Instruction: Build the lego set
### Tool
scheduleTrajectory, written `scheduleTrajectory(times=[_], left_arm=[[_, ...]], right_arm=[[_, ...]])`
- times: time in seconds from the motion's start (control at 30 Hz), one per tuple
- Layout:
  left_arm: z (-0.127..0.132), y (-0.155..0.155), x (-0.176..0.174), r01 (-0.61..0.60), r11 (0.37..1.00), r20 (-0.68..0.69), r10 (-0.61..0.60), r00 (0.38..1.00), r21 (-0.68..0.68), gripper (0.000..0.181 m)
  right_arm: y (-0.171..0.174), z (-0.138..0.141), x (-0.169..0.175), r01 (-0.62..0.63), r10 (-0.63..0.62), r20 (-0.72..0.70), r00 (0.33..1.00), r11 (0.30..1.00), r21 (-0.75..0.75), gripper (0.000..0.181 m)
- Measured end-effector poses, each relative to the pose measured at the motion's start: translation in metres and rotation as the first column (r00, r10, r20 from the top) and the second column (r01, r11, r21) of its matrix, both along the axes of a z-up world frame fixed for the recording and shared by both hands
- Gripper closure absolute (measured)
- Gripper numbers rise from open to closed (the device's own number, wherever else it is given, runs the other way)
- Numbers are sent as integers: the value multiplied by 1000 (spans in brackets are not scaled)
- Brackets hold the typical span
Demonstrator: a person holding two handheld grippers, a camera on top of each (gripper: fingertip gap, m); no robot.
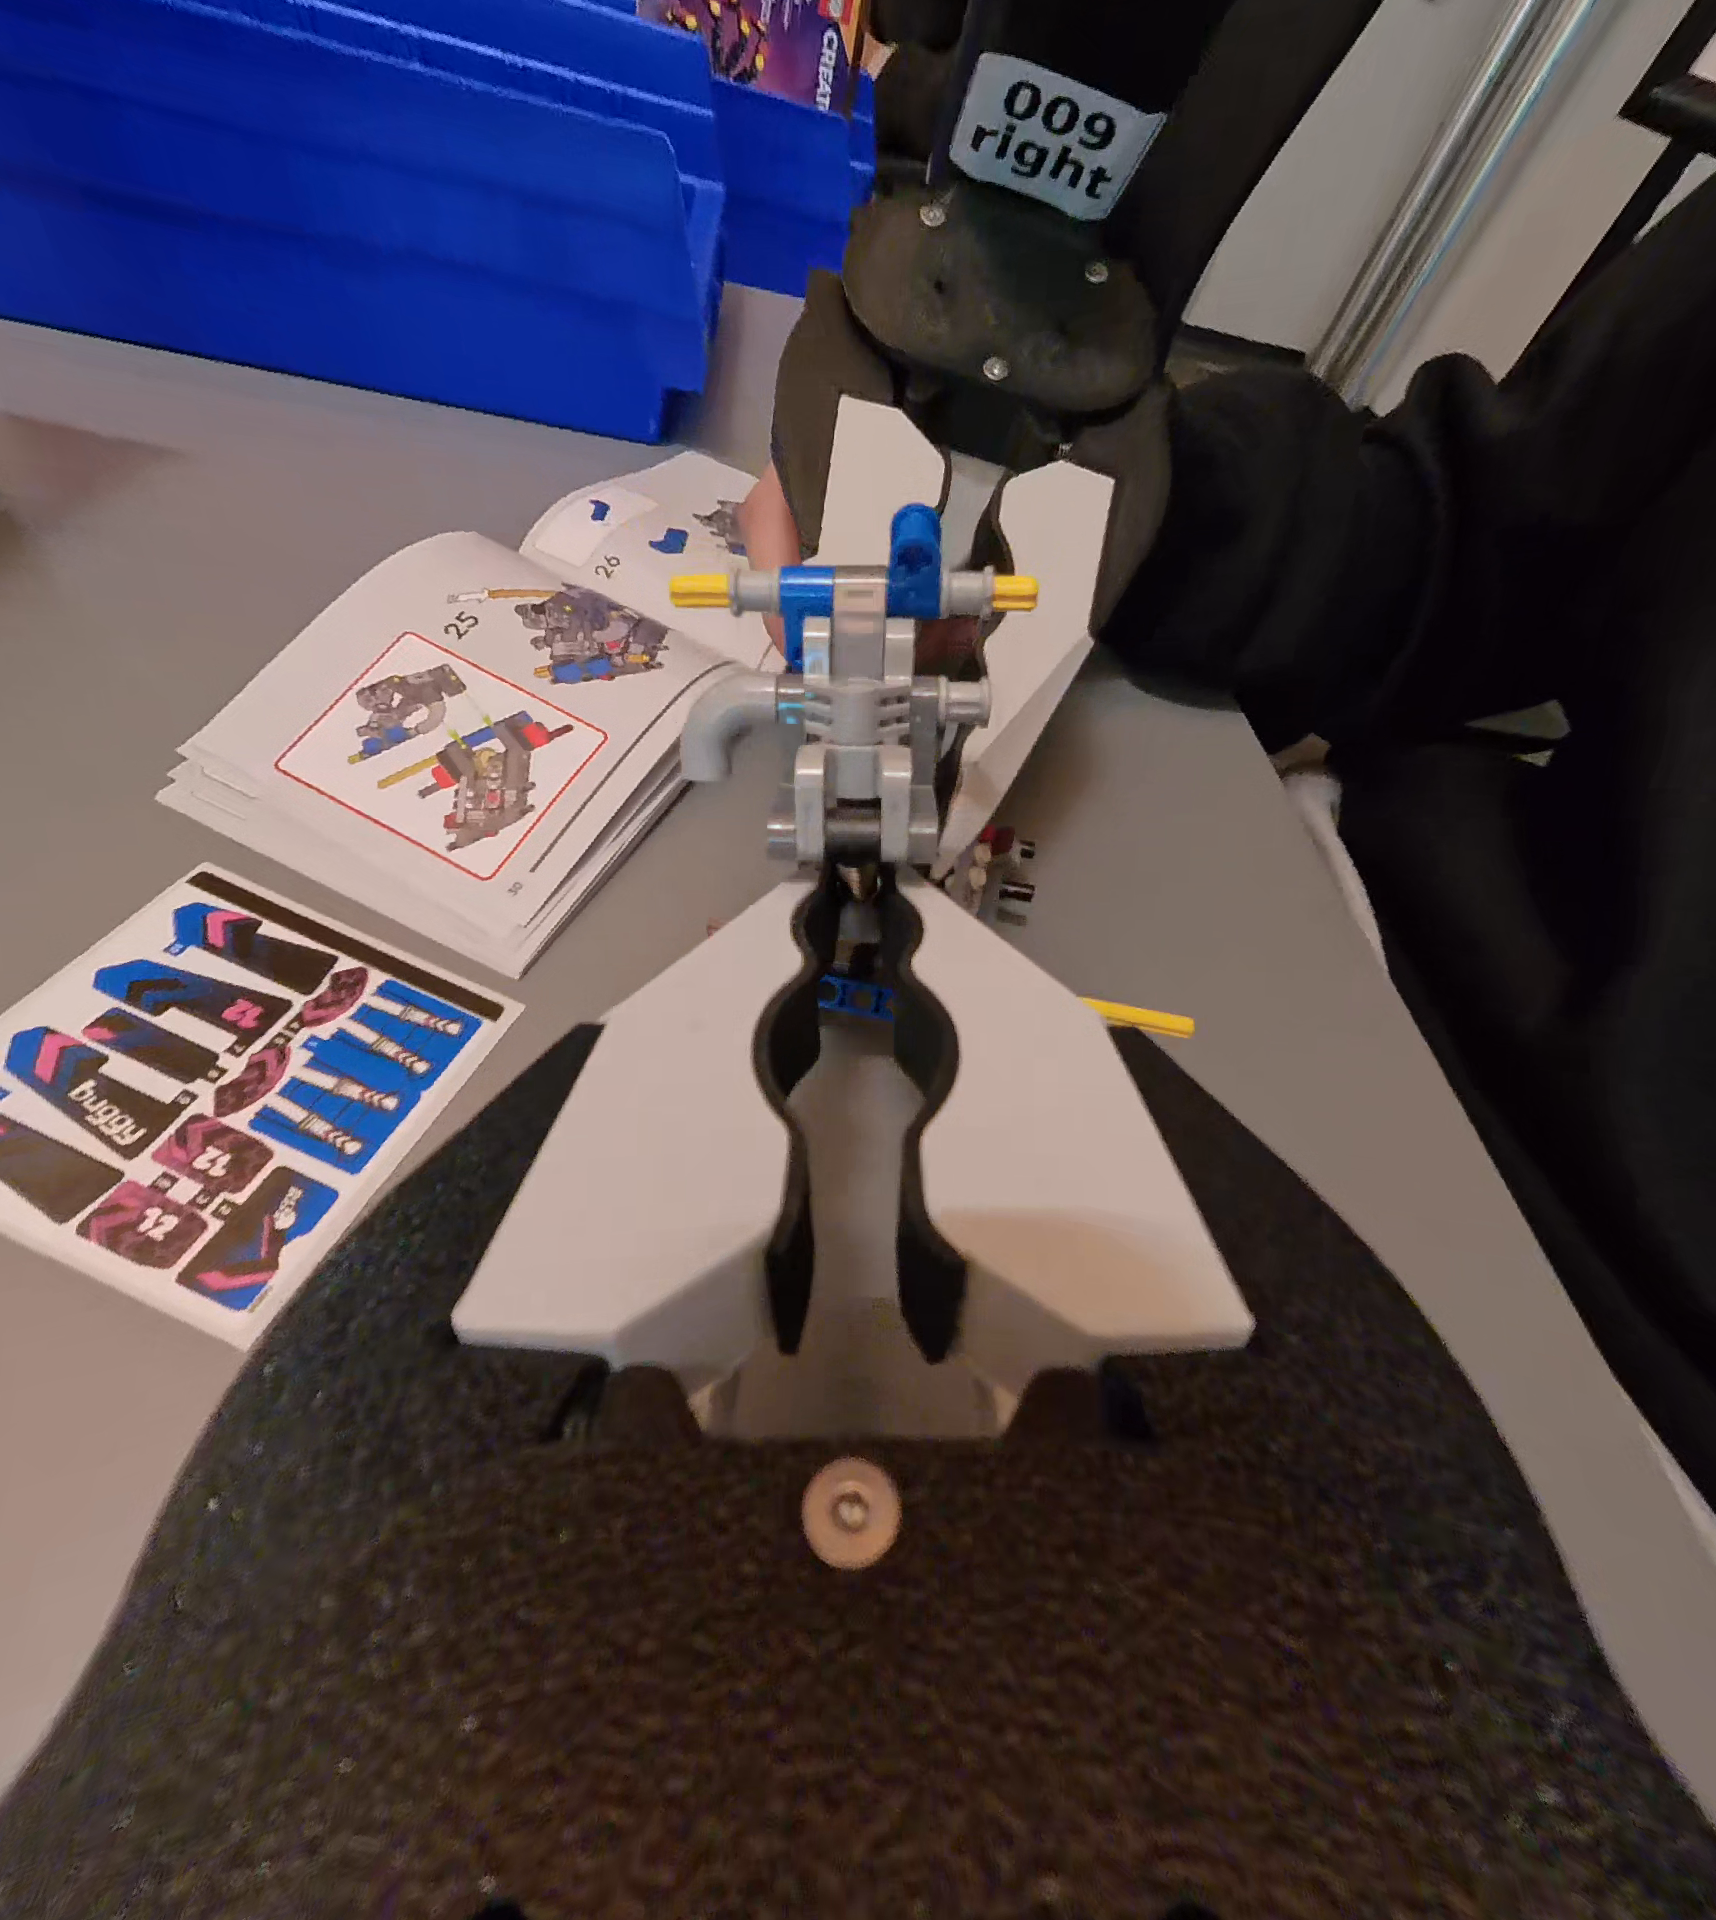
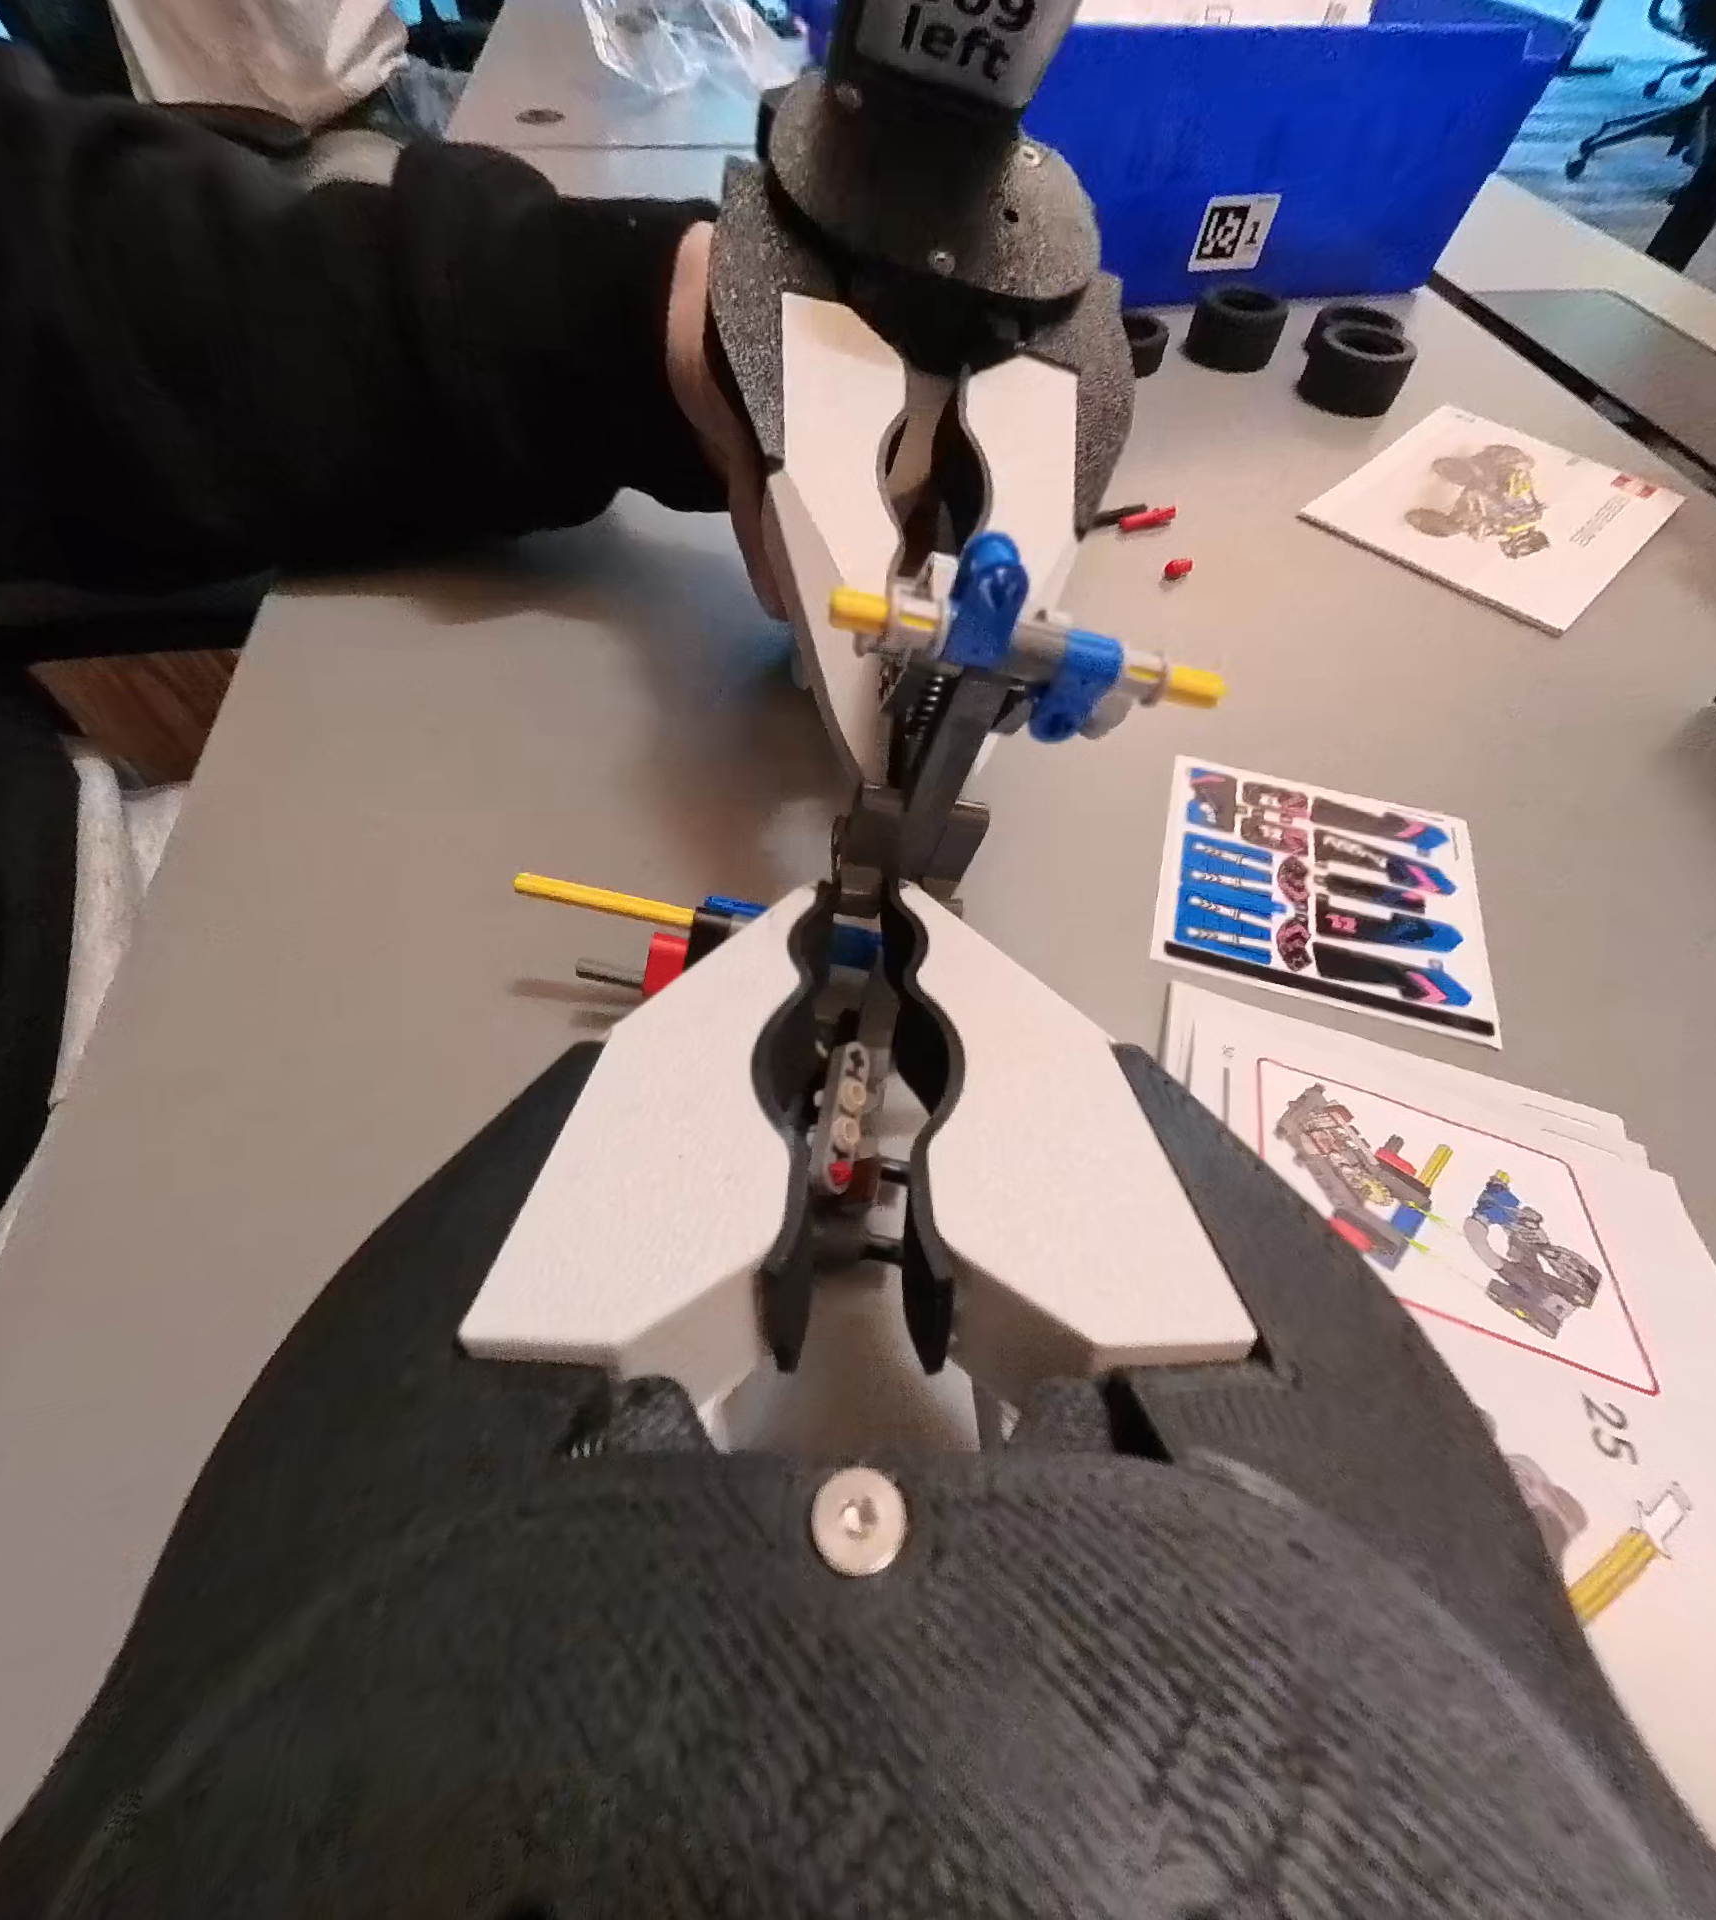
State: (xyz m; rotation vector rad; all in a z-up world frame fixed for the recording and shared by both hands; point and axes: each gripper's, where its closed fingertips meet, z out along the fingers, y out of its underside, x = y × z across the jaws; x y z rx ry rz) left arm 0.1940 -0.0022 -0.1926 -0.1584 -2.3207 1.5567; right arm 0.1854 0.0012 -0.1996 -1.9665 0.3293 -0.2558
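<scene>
Right wrist view: sticker sheet (image 2: 1321,899), tyres (image 2: 1347,364), possibly pins (image 2: 1145,516).

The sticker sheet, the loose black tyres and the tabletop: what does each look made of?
Sticker sheet: glossy printed paper or film, lying flat with white margins. Black tyres: probably rubber, matte and ribbed with tread. Tabletop: smooth grey laminate or painted board, faint sheen; the exact material is unclear.
</scene>
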Motion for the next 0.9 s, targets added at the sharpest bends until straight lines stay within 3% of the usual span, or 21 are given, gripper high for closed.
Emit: scheduleTrajectory(times=[0.27,0.37,0.5,0.73,0.9], left_arm=[[-5,0,-1,60,997,-49,-57,997,43,177],[-14,3,-4,94,991,-28,-92,995,98,177],[-16,4,-8,119,987,-3,-119,993,109,177],[-24,8,-14,148,979,80,-160,984,142,177],[-25,15,-12,144,981,139,-162,977,130,177]], right_arm=[[1,-3,-4,5,-5,-53,999,1000,-1,173],[-2,-3,-10,30,-29,-148,989,1000,6,149],[-11,-17,-9,87,-107,-140,984,987,-138,127],[3,-35,-9,86,-120,-154,981,974,-209,114],[6,-32,-5,124,-149,-119,982,973,-195,110]])
